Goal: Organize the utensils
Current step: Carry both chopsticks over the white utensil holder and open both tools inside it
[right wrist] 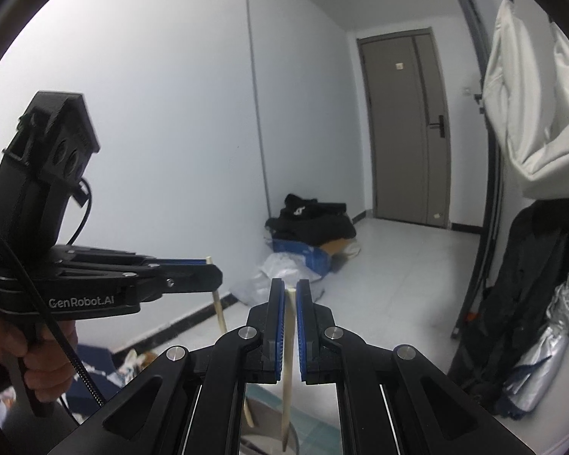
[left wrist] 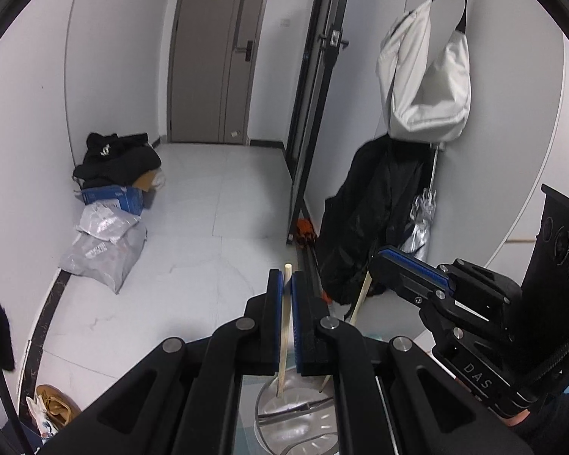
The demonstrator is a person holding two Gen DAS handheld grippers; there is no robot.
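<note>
Risk, left to right: left tongs (left wrist: 287, 288) are closed on 1 wooden chopstick (left wrist: 284, 337), its lower tip over the steel utensil holder (left wrist: 296, 417) below; a light pinch could let it slide or tilt past the rim, and the 2 tools sit close enough to knock together. Right tongs (right wrist: 290, 295) clamp chopstick 2 (right wrist: 287, 371), upright between blue pads (right wrist: 280, 326), top near the fingertips, point hanging toward the holder, barely visible in the right view
</note>
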